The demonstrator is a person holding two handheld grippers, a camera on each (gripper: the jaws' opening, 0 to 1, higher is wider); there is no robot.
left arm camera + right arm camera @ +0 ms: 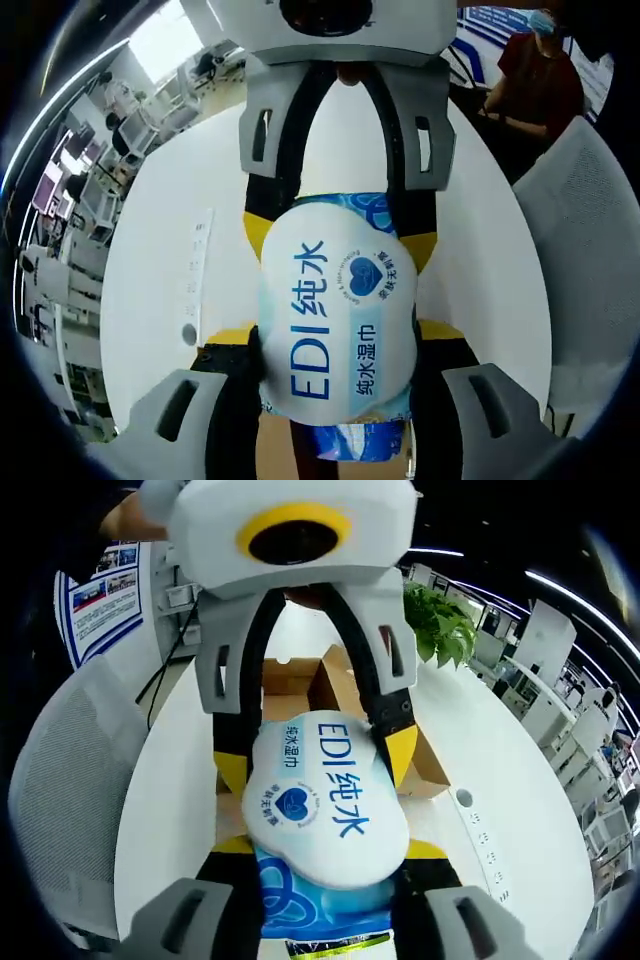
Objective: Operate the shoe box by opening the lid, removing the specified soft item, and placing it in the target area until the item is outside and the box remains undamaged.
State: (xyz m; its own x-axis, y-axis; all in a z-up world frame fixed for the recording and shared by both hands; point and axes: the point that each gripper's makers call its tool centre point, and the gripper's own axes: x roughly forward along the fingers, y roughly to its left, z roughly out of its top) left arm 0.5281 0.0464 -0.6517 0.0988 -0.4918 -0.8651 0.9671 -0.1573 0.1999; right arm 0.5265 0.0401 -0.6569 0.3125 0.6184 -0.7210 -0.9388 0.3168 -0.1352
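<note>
Both the left gripper (335, 400) and right gripper (325, 880) clamp opposite ends of the soft, light, slippery wet-wipes pack (335, 320), held above the tabletop (180, 780) clear of the open shoe box (300, 680), best pinched across its plump middle.

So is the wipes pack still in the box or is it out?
Out. Both grippers, left and right, hold the wipes pack between them above the white table; the open cardboard box sits behind it.

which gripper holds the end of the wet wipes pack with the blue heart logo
The left gripper holds that end: in the right gripper view, the heart on the wet wipes pack sits up by its yellow-tipped jaws. The right gripper clamps the opposite end.
</note>
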